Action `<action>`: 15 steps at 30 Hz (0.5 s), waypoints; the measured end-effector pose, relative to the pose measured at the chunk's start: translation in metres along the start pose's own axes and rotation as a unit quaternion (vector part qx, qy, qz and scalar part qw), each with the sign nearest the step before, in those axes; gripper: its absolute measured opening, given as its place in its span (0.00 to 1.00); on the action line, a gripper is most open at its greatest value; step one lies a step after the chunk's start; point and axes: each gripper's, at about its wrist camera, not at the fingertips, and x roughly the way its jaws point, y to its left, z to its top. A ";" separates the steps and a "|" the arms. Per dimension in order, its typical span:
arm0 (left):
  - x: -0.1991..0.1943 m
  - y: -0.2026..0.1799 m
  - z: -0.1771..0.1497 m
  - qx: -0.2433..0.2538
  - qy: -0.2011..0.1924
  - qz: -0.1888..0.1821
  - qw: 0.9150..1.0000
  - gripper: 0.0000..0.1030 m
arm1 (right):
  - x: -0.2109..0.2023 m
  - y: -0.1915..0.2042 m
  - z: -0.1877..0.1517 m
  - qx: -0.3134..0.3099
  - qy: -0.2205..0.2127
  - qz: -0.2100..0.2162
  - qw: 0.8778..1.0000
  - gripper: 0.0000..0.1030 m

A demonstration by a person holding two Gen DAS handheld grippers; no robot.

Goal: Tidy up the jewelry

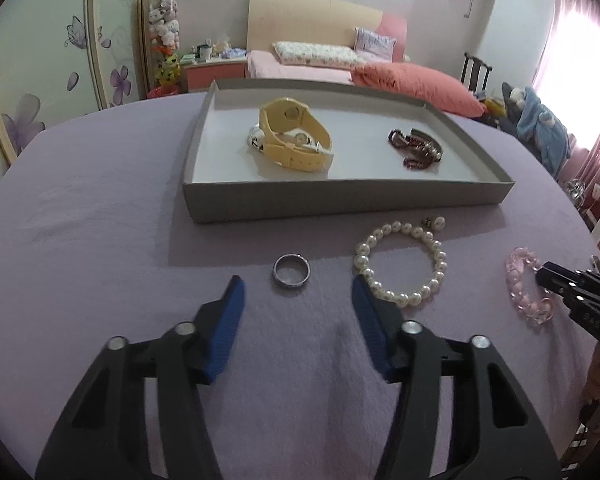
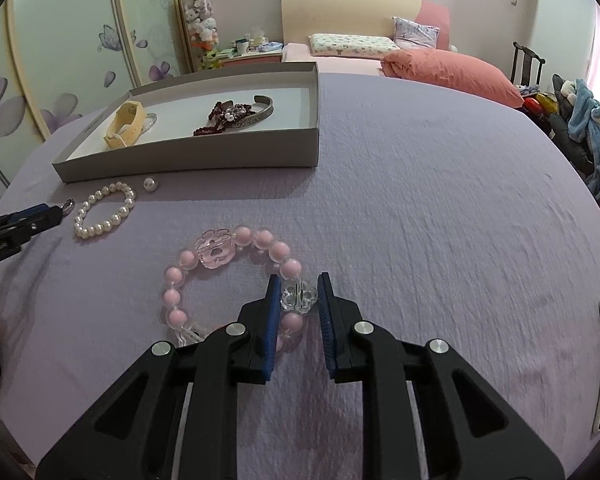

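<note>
The right gripper [image 2: 298, 300] has its two blue fingers set on both sides of a clear bead on the pink bracelet [image 2: 236, 276], close but not quite squeezing it yet, and the bracelet lies on the purple cloth [image 2: 420, 200], nearer than the gray tray [image 2: 188, 160]. The left gripper [image 1: 298, 292] is spread wide, with the silver ring [image 1: 291, 275] on the cloth just past its tips and the pearl bracelet [image 1: 404, 262] to the right. The clear bead looks round and slippery, so I think it could pop out of the pinch, or the bracelet could swing and fall before it gets over the tray wall.
</note>
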 end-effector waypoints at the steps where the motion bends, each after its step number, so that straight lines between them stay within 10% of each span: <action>1: 0.004 0.000 0.002 -0.001 0.004 0.002 1.000 0.46 | 0.000 0.000 0.000 0.000 0.000 0.000 1.000 0.19; 15: 0.014 -0.012 0.013 0.014 0.011 0.028 0.999 0.31 | 0.000 0.001 0.000 -0.004 0.002 -0.003 1.000 0.20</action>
